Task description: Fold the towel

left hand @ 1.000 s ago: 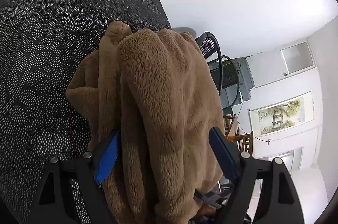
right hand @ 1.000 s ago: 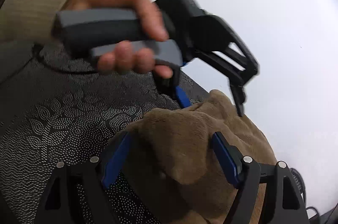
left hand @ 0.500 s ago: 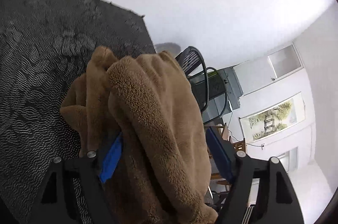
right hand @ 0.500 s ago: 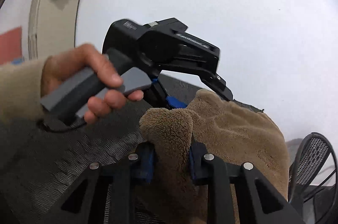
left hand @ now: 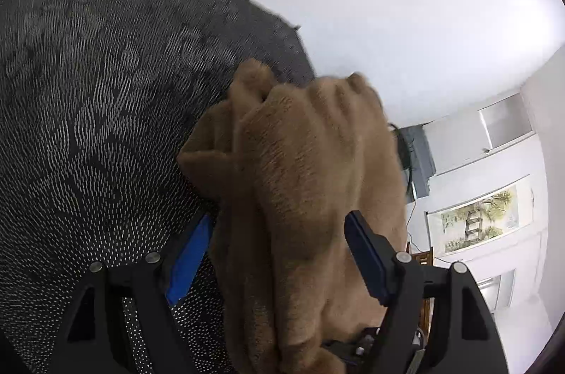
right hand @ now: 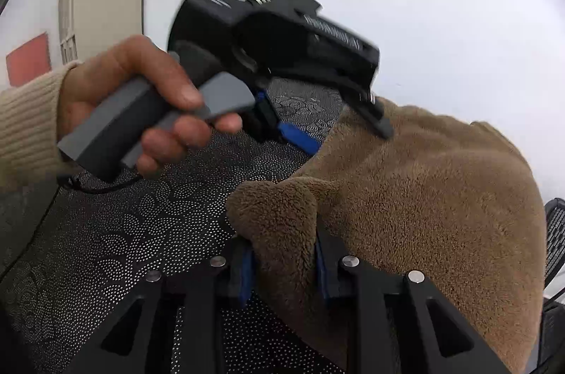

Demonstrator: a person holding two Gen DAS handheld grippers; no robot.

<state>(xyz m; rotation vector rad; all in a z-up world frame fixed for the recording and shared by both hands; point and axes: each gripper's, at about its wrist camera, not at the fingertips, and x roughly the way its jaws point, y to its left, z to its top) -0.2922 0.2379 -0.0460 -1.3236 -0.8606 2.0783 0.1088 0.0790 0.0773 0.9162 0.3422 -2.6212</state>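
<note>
While right gripper [right hand: 282, 268] pinches near towel [right hand: 423, 197] corner to lift, jaws just eased; left gripper [left hand: 279, 254] straddles a bunch, wide, grip unclear.

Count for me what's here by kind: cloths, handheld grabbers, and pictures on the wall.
Brown towel: 1
Dark patterned mat: 1
Handheld grippers: 2, left gripper, right gripper
Framed painting: 1
Total: 5
</note>
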